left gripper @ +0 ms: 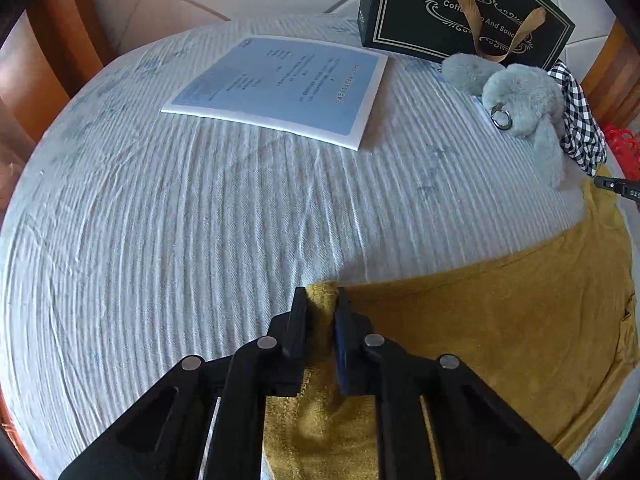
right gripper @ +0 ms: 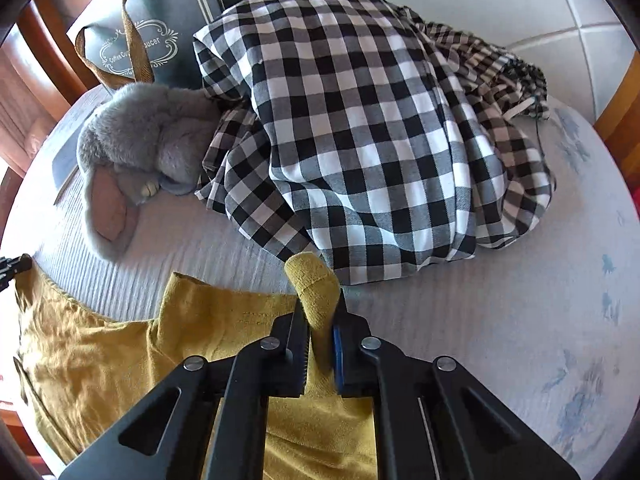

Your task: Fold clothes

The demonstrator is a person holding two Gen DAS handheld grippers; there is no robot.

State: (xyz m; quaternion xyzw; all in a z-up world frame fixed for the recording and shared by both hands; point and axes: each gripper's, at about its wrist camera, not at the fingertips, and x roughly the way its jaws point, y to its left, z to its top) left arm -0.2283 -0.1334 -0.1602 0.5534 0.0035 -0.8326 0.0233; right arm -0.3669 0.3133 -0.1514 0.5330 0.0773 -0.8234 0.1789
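Clearly early in the fold, I'd judge: both grippers have hold of the mustard garment (left gripper: 520, 320), w/ the left gripper (left gripper: 322, 300) jaws clamped on a bunched corner at the near middle of the left wrist view, and the right gripper (right gripper: 320, 304) jaws clamped on a rolled edge or cuff poking up past the tips. Garment lies partly spread on the pale ribbed tablecloth (left gripper: 180, 220) at the near edge, wrinkled, no clean fold line visible yet. Checked garment (right gripper: 360, 120) sits heaped at the far side, apparently untouched, so that's left too. Hard to tell: what kind of garment the mustard one is, since much is cut off below the frames; the plush toy (right gripper: 148, 136) is half under the checked heap; gift bag (left gripper: 460, 8) text partly blocked by its handle.
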